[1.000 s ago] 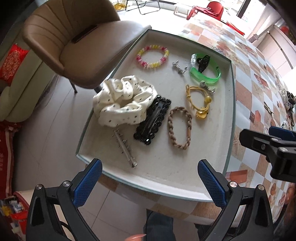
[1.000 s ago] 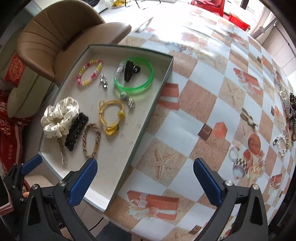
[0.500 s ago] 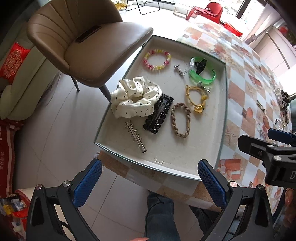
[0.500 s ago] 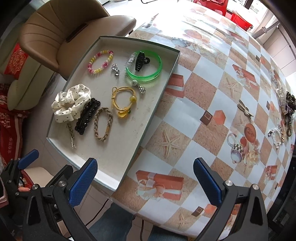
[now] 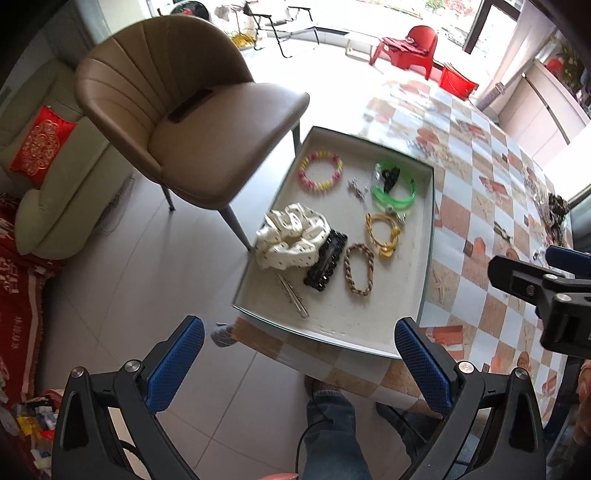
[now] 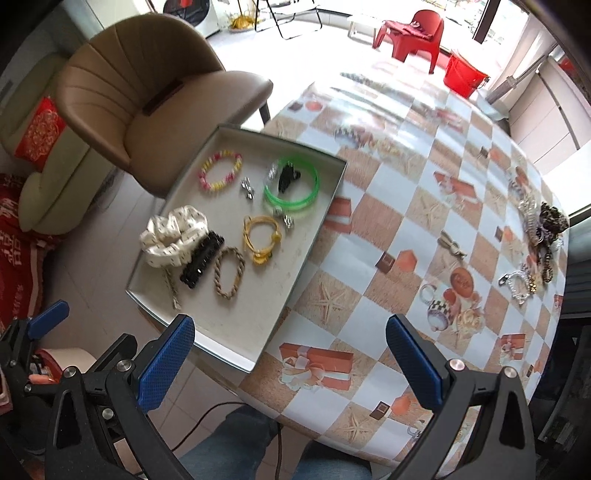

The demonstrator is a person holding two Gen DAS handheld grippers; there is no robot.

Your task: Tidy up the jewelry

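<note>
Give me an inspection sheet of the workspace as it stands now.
Surface: table with checkered starfish-print cloth.
Job's things: tray holds white scrunchie, black clip, braided band, yellow cord, green bangle, beaded bracelet.
Clutter: loose jewelry pile at the table's far right edge.
Grippers: left gripper and right gripper open, empty, above the table's near edge.
Cables: thin cable over the person's lap.
Surroundings: brown chair, red chair.
</note>
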